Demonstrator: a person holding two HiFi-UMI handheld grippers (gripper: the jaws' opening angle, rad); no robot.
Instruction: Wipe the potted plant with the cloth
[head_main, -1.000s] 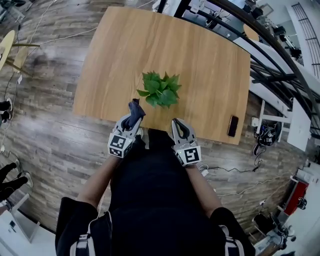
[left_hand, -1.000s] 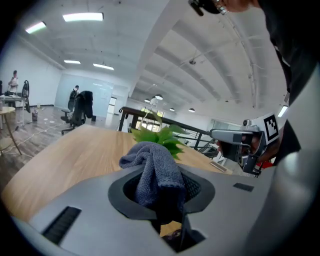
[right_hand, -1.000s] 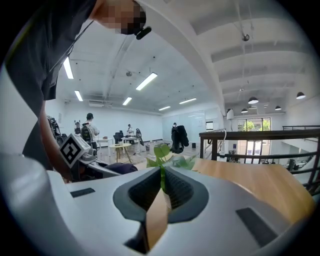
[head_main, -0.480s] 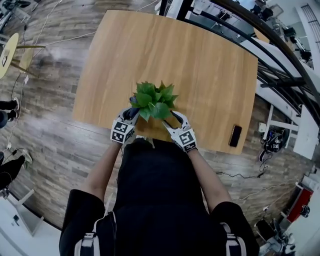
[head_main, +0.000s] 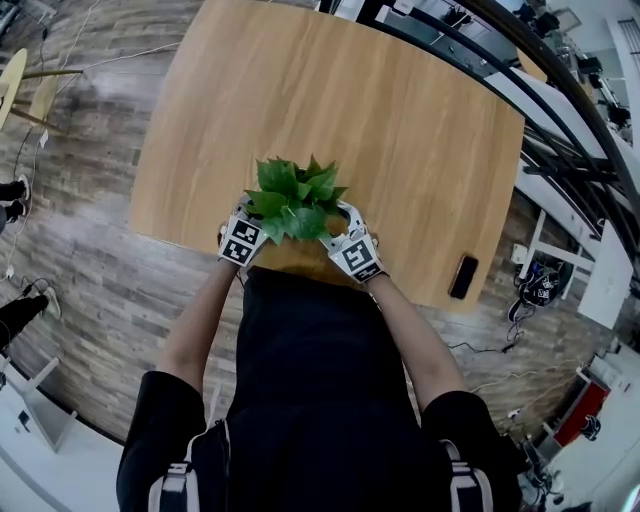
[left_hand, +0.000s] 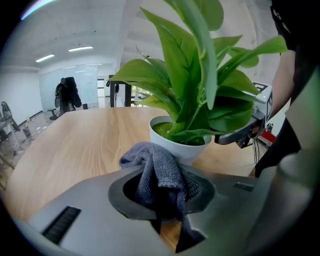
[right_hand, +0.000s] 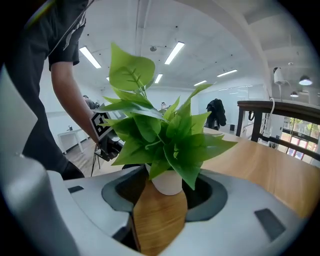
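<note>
A potted plant with broad green leaves in a white pot stands near the front edge of the wooden table. My left gripper is at the plant's left, shut on a bunched grey cloth that lies close against the pot. My right gripper is at the plant's right. Its jaws have just opened and stand wide, with the pot between their tips and untouched. In the head view the leaves hide both sets of fingertips.
A black phone lies at the table's front right corner. A dark metal railing runs beyond the table's right side. A round stool stands on the plank floor at the far left.
Both grippers have moved forward from the table's near edge and sunk down beside the plant, one on each side. The cloth stays in the left gripper.
</note>
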